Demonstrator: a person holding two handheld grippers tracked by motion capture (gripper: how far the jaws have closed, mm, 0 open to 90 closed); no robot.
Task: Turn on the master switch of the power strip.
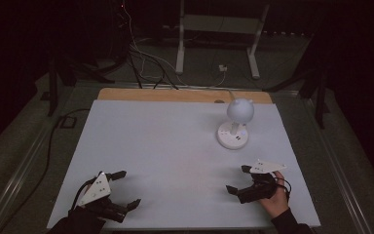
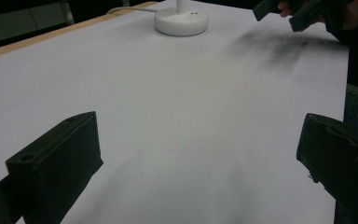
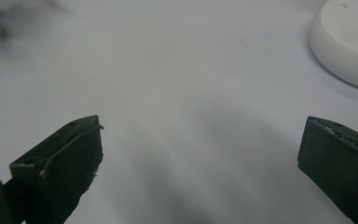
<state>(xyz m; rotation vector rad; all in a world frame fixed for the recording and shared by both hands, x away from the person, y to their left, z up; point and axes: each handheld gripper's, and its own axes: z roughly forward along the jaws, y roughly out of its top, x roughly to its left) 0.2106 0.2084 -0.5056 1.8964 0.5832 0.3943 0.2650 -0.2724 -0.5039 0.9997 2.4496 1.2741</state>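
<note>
dark room, white table top (image 1: 175, 146) lit from above. my left gripper (image 1: 125, 189) hovers at seven o'clock, jaws wide apart, empty; my right gripper (image 1: 237, 179) at five o'clock is likewise spread and holds nothing. the small white desk lamp (image 1: 234, 125) stands untouched at one o'clock, nearer the right gripper; i judge nothing has begun.

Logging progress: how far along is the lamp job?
Nothing looks done yet. The white lamp stands untouched on the table. Both the left hand-held gripper and the right hand-held gripper are open and empty. The right one is nearer; reaching the lamp is all still ahead.
</note>
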